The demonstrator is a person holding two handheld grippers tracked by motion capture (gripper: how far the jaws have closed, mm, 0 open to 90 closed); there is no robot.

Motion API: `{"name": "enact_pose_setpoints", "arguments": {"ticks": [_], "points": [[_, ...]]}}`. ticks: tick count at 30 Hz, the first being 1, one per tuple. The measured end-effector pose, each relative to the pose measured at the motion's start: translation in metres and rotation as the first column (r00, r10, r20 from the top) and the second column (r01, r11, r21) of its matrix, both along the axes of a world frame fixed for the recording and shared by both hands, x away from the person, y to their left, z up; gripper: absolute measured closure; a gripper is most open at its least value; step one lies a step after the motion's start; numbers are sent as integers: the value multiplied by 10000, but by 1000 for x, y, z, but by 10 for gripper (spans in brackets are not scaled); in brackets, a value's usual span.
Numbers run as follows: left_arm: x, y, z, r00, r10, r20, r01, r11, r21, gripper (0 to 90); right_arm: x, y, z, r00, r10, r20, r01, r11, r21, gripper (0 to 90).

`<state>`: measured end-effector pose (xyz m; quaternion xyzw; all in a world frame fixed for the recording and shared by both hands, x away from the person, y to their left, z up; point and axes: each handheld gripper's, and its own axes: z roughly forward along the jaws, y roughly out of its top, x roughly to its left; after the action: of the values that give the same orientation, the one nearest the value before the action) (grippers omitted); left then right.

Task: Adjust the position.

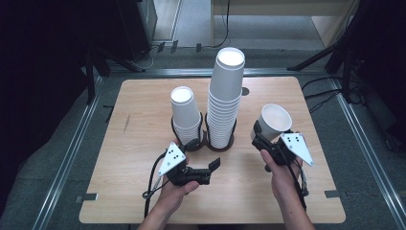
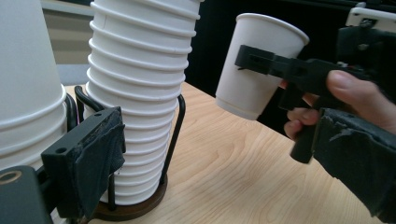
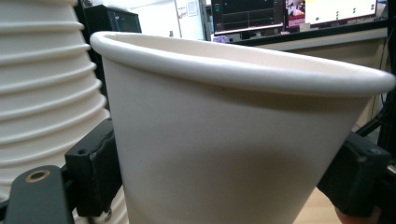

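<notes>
My right gripper (image 1: 262,135) is clamped on a single white paper cup (image 1: 274,120), one jaw on each side of its wall, holding it clear of the table (image 1: 143,96) with its mouth tipped up and away from me. My right hand (image 1: 280,175) comes in from the bottom edge, forearm angled slightly inward, wrist raised. My left gripper (image 1: 210,165) stands wide with nothing between its jaws; my left hand (image 1: 177,187) holds it low over the wood, pointing right toward the base of the stacks.

I count two stacks of cups: a tall stack (image 1: 225,96) and a short stack (image 1: 186,115) just beside it on its left, each standing in a dark wire holder (image 1: 207,139). The held cup hangs to the right of the tall stack, apart from it. How many cups each stack holds I cannot tell.
</notes>
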<state>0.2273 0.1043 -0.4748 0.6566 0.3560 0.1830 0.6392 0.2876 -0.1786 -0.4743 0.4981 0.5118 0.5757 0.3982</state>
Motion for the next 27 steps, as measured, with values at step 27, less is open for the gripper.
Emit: {"name": "enact_pose_setpoints", "arguments": {"ticks": [27], "points": [[1, 4, 1, 9997, 262, -15, -262, 9997, 19, 30, 70, -25, -44, 9963, -599, -616, 558, 9962, -669, 132]]}}
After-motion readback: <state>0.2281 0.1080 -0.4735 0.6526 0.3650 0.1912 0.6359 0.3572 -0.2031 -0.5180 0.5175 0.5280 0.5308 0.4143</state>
